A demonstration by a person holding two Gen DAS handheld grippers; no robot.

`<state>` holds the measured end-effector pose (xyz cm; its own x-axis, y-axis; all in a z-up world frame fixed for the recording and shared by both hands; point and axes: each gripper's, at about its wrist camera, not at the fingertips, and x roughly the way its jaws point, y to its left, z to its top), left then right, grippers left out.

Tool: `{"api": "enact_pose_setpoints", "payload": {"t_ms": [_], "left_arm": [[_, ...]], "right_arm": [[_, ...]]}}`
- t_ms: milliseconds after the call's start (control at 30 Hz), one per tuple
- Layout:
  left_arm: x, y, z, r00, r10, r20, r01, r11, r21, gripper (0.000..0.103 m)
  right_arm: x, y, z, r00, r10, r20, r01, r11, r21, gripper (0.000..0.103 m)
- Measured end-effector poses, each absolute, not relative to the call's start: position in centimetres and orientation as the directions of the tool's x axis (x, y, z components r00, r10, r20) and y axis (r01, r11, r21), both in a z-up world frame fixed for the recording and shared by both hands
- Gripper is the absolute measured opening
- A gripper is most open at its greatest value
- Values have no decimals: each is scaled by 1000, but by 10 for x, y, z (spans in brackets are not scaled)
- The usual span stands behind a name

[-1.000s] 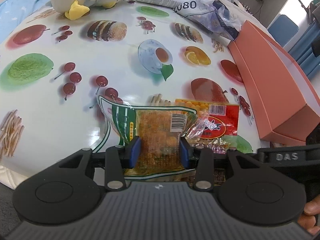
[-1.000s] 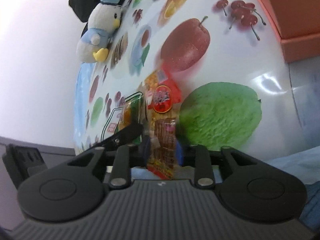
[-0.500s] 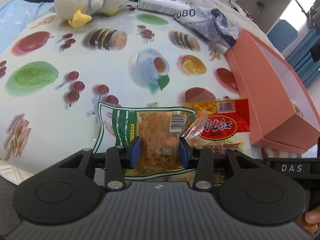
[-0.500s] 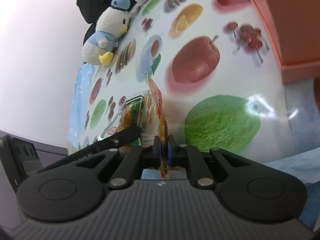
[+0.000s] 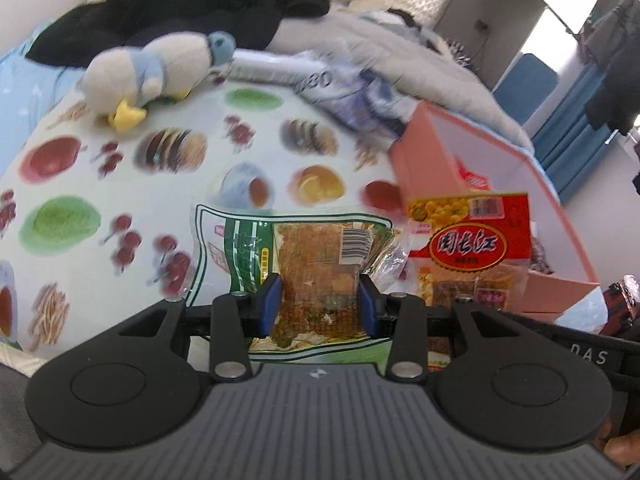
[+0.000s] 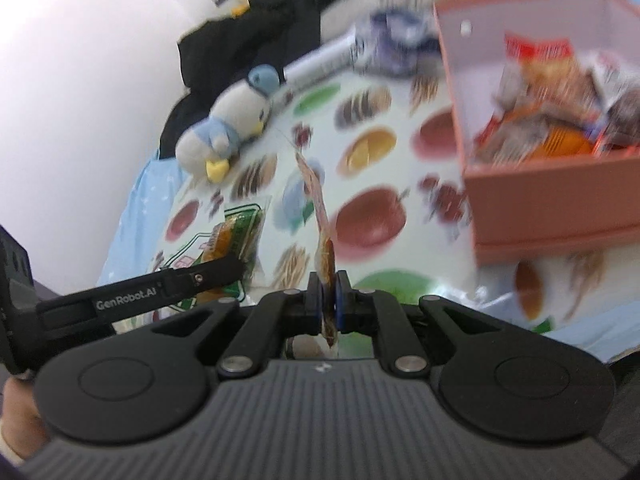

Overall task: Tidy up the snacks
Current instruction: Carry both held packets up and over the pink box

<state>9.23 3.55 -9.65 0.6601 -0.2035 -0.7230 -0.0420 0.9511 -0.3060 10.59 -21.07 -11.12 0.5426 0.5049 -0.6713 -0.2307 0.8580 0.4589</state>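
Observation:
My left gripper (image 5: pixel 319 304) is shut on a green-edged clear snack packet (image 5: pixel 304 256) with an orange cake inside, held above the fruit-print tablecloth (image 5: pixel 120 184). To its right hangs a red snack packet (image 5: pixel 468 248), held by the other gripper. In the right wrist view my right gripper (image 6: pixel 329 305) is shut on that red packet (image 6: pixel 322 236), seen edge-on. The green packet (image 6: pixel 240 236) and the left gripper's finger (image 6: pixel 208 276) show at the left there. The pink box (image 6: pixel 552 200) with several snacks inside stands at the right.
A plush penguin (image 5: pixel 160 76) lies at the far side of the cloth, with a black garment (image 5: pixel 180 4) behind it. A blue-and-white plastic bag (image 5: pixel 348 96) lies beside the pink box (image 5: pixel 432 168). A grey cover and blue curtains are farther back.
Both grippers have risen off the cloth with their packets. The right gripper's jaws closed tight on the red packet and rolled, so the packet now shows edge-on. The pink box's inside has come into view.

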Motion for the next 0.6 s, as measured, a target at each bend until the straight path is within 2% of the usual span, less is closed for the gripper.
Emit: {"api": "enact_pose_setpoints", "payload": {"t_ms": [333, 600], "left_arm": [[80, -7, -39, 707, -270, -654, 68, 946, -316, 46], [85, -50, -11, 716, -345, -607, 163, 928, -335, 46]], "right_arm": [[70, -235, -45, 720, 410, -560, -213, 898, 384, 9], [50, -271, -21, 794, 326, -514, -146, 922, 359, 9]]}}
